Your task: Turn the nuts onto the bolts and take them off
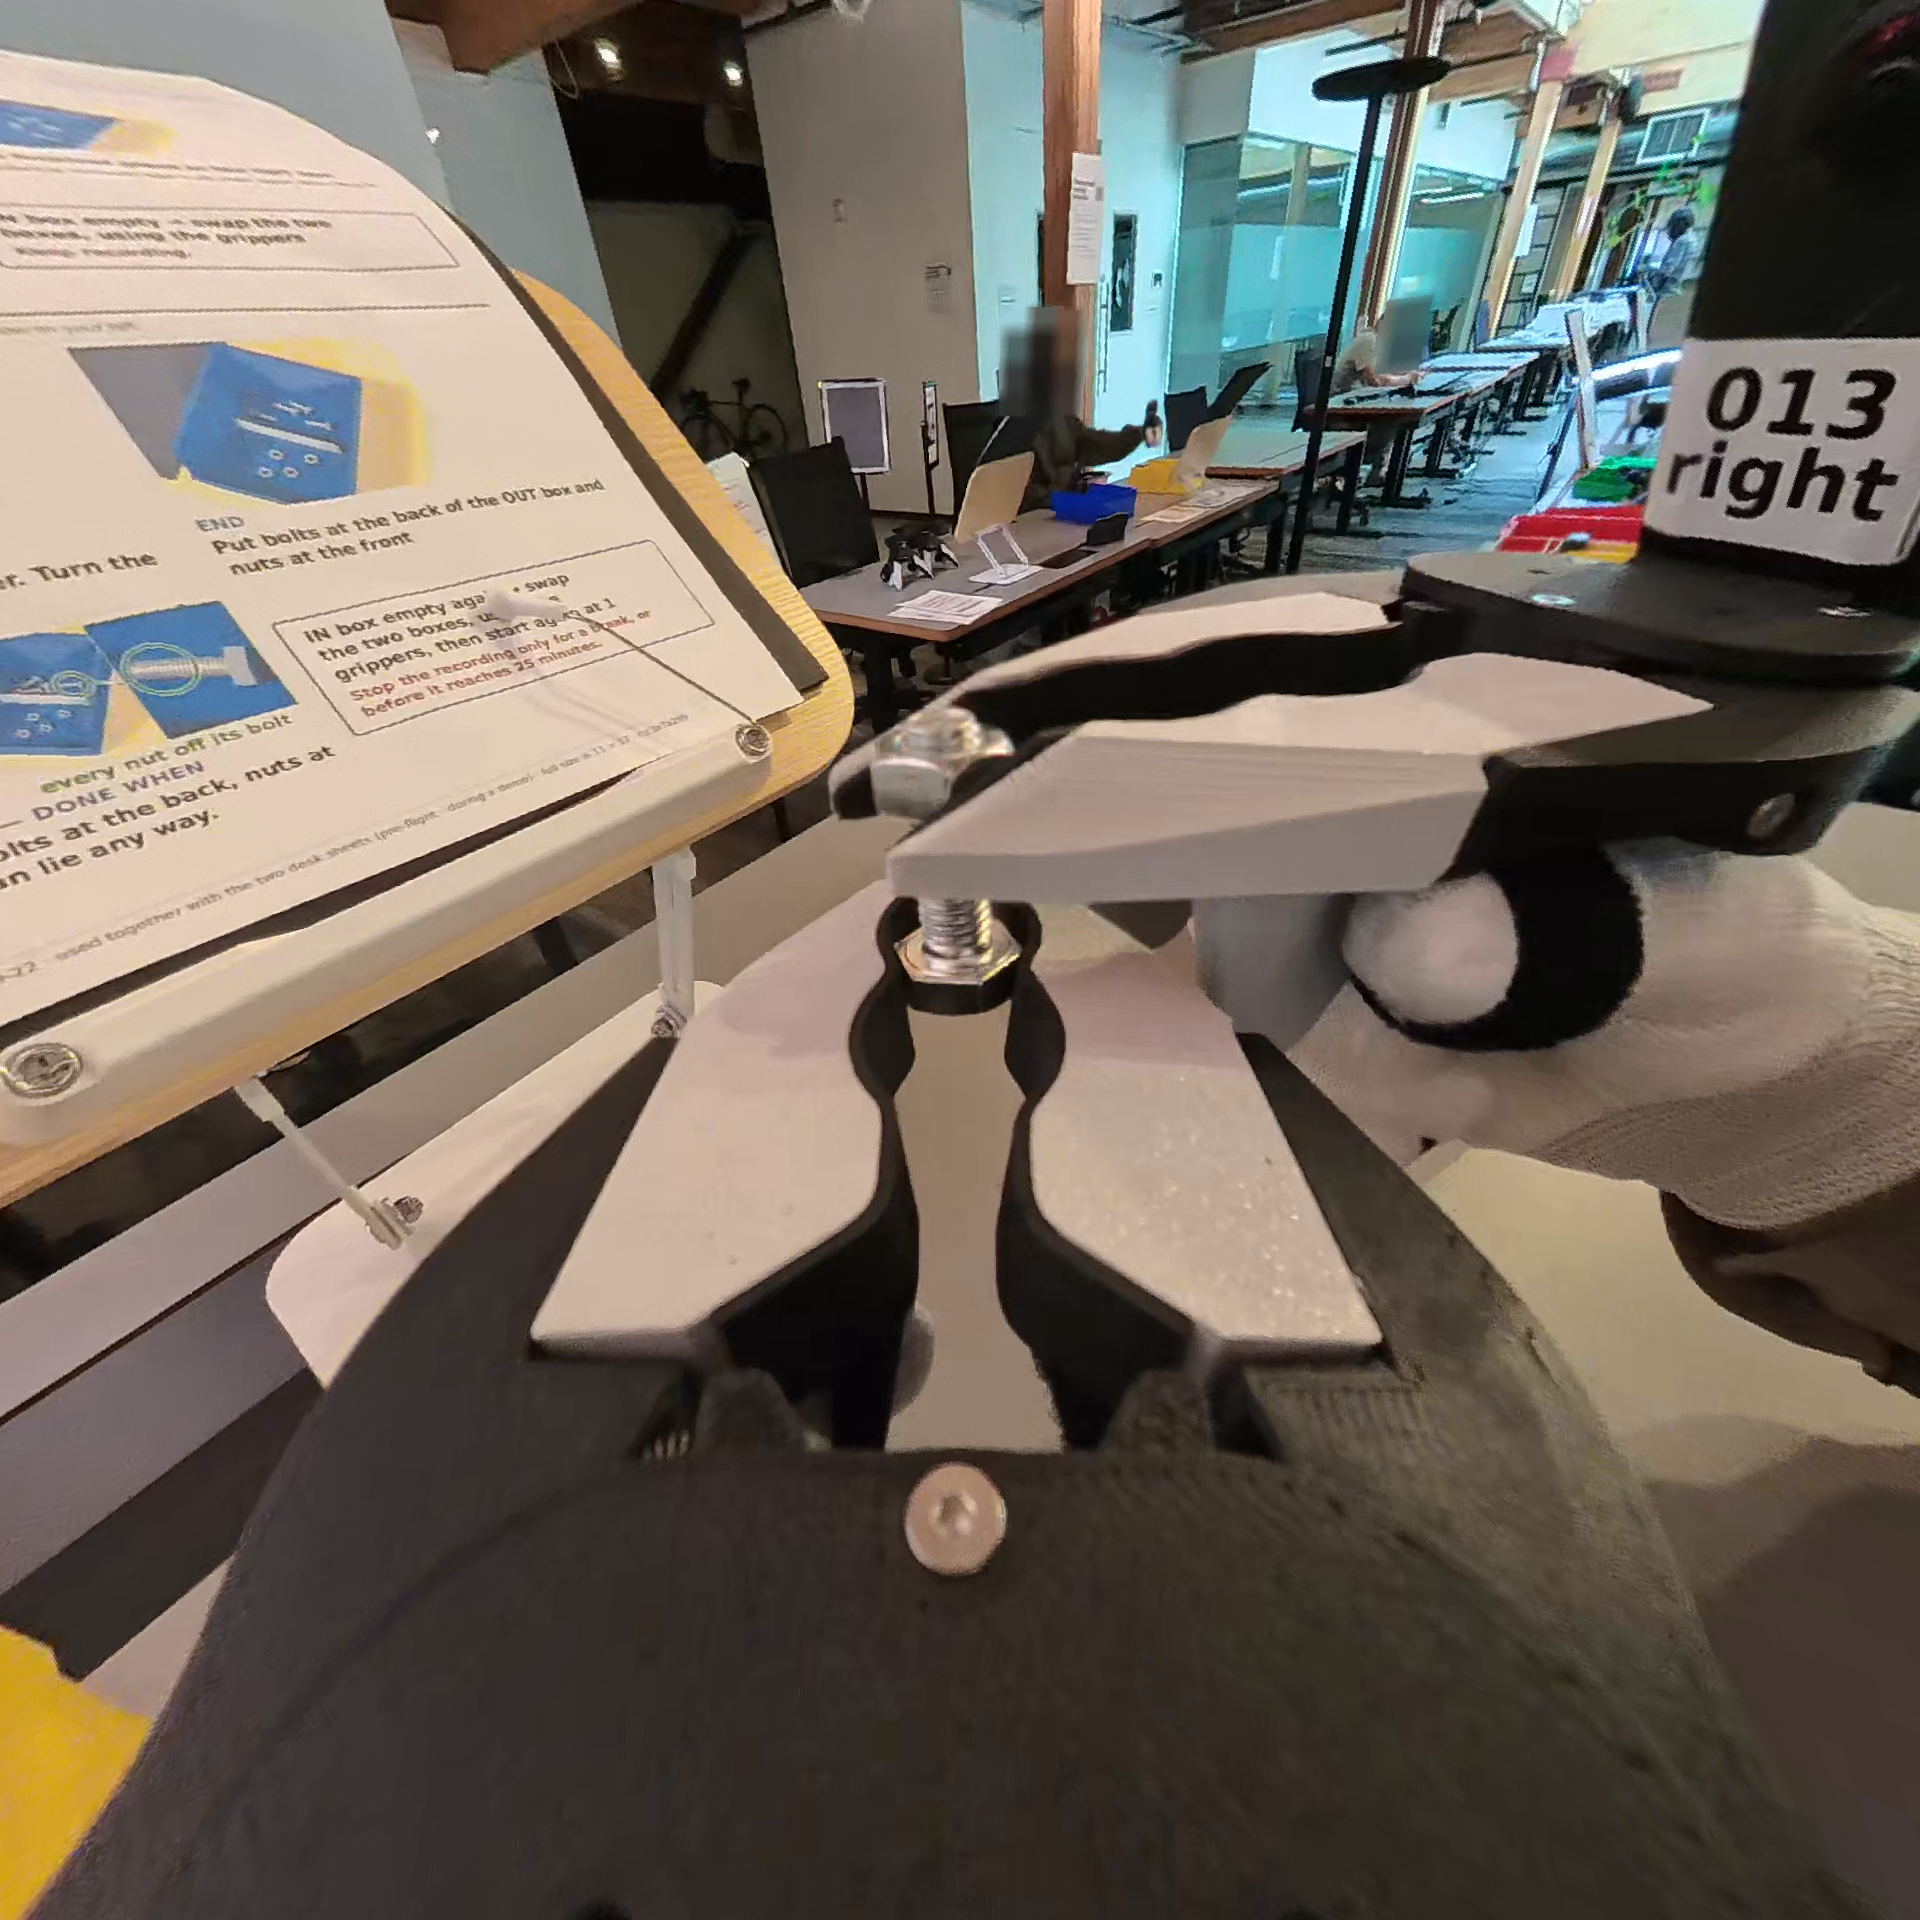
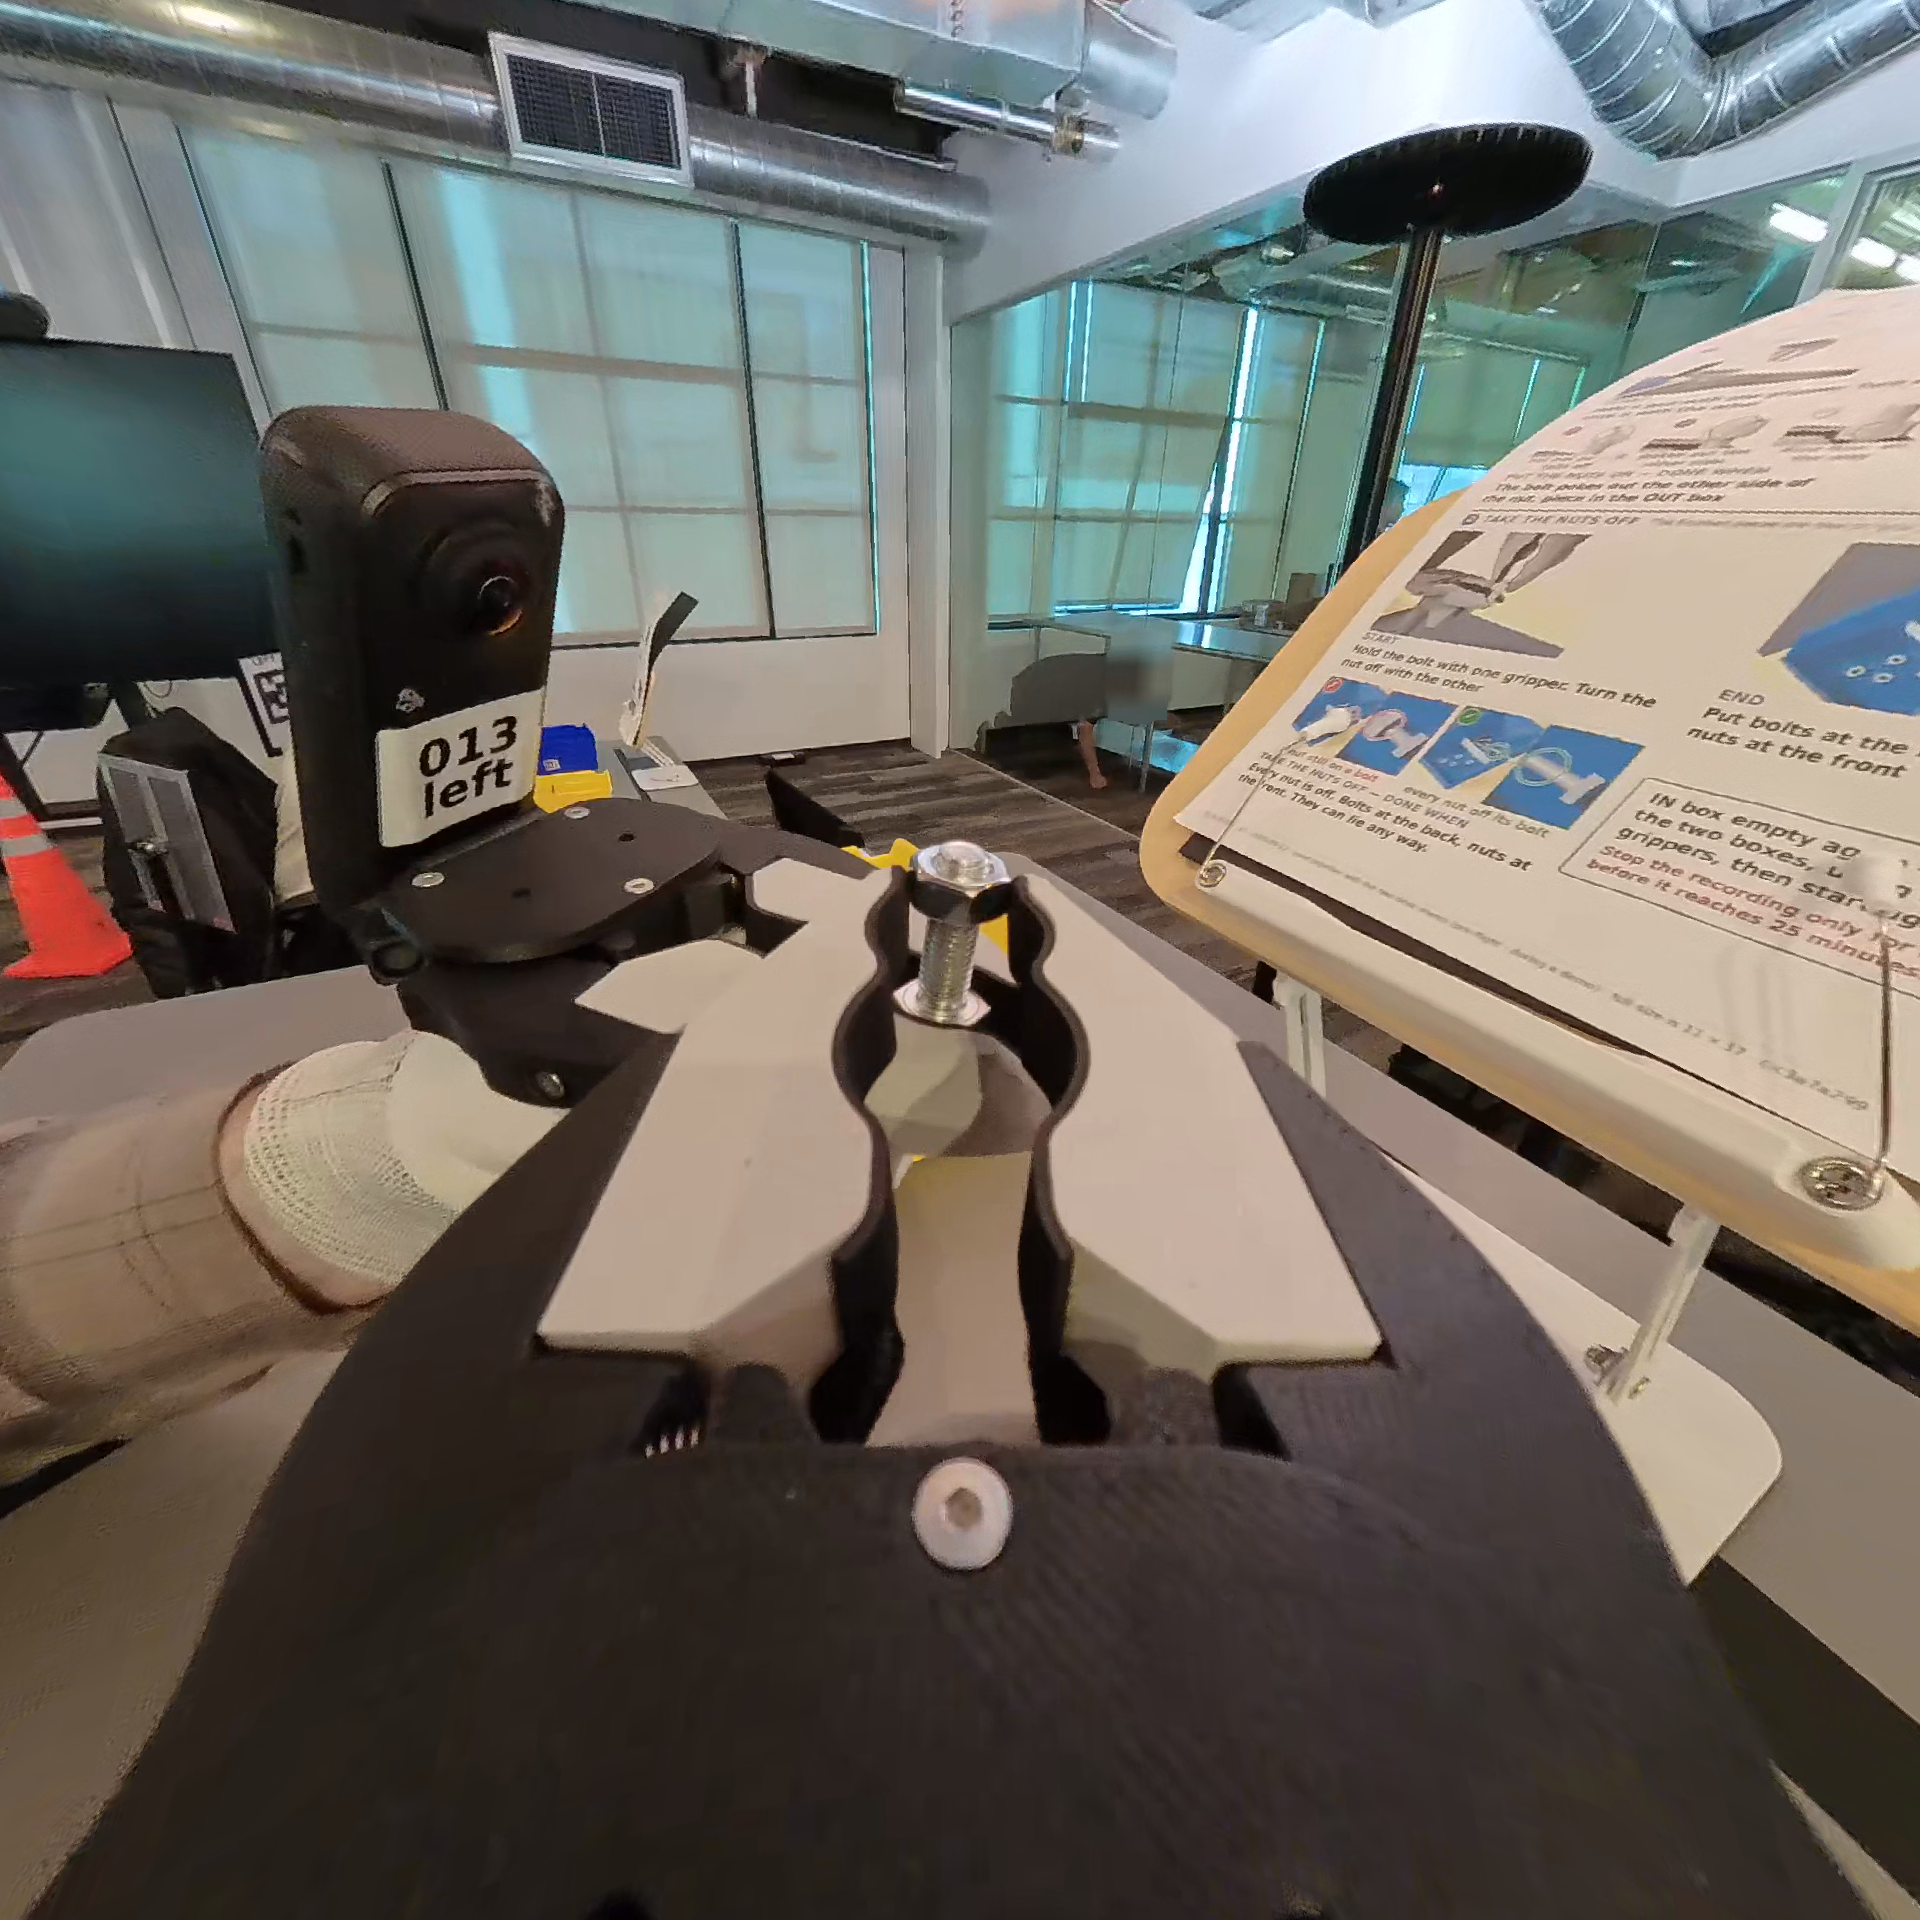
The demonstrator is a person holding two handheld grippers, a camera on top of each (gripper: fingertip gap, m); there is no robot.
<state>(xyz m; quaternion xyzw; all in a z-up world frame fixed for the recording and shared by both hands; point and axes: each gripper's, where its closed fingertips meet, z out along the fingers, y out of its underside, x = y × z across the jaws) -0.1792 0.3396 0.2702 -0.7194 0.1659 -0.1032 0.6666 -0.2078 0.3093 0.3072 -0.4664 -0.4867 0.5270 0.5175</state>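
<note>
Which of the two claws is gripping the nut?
The right claw: it clamps the nut at the top end of the bolt, while the left claw holds the bolt head below.

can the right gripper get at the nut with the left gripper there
Probably yes: the right gripper looks shut on the nut, and the left gripper clamps the bolt lower down, clear of it.

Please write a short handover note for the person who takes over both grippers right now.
Left gripper: shut on the bolt at its lower hex end, shaft upright.
Right gripper: shut on the nut, near the thread's upper tip.
Done: nut and bolt are engaged and lifted.
Left: turn the nut. I cannot tell whether it is going on or coming off.
</note>
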